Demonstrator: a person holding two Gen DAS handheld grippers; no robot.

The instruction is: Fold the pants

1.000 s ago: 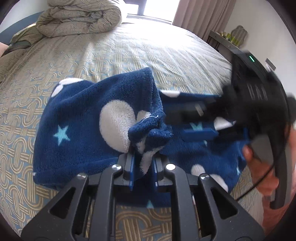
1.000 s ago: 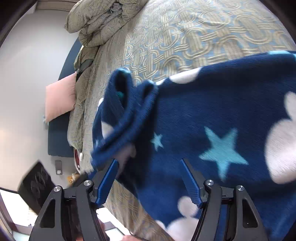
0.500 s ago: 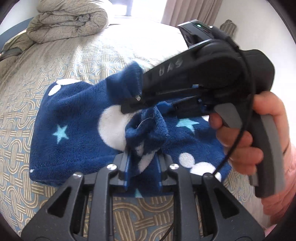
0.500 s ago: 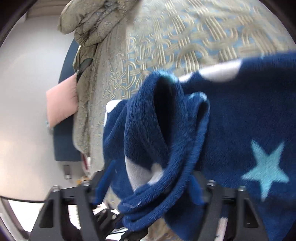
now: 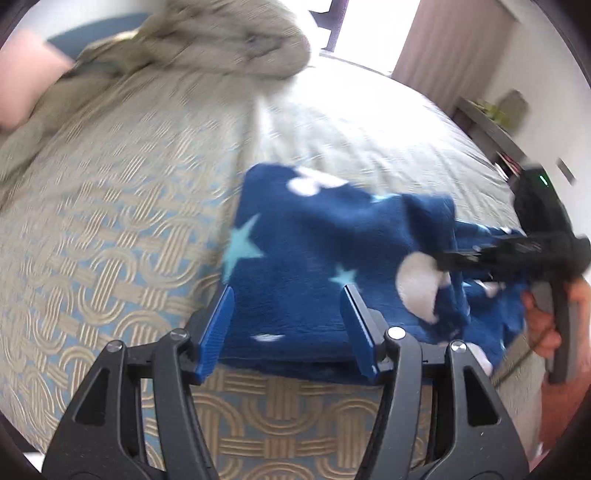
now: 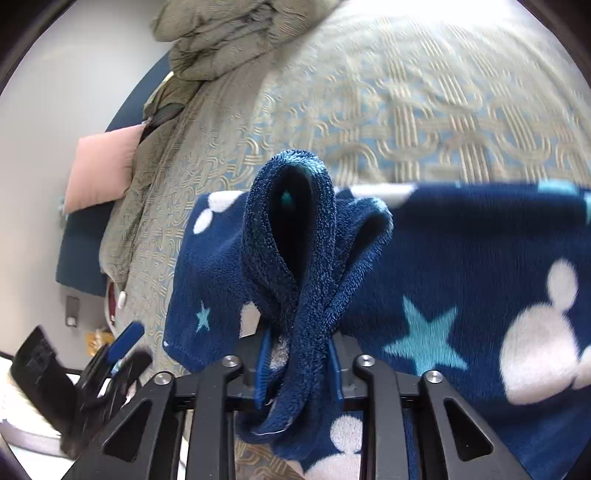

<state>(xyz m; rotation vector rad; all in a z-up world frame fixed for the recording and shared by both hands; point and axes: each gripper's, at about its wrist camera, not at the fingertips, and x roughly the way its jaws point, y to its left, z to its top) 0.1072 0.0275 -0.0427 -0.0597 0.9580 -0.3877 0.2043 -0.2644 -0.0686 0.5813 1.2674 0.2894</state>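
On patterned bedspread [image 5: 110,229]: pants [image 5: 314,258]; left tool [image 5: 288,325] wide, just opened; right tool [image 6: 299,365] pinching pants fold.

I was working in a bedroom of a home. A wide bed [image 5: 110,229] filled most of what I saw, covered by a bedspread woven with interlocking gold loops on pale blue. A bundled-up duvet [image 5: 229,40] lay heaped at its far end, with a pink pillow [image 6: 105,170] against a dark blue headboard [image 6: 79,254]. Beyond the bed hung long curtains [image 5: 447,48] beside a bright window [image 5: 369,26], and a shelf [image 5: 491,125] stood along the white wall.
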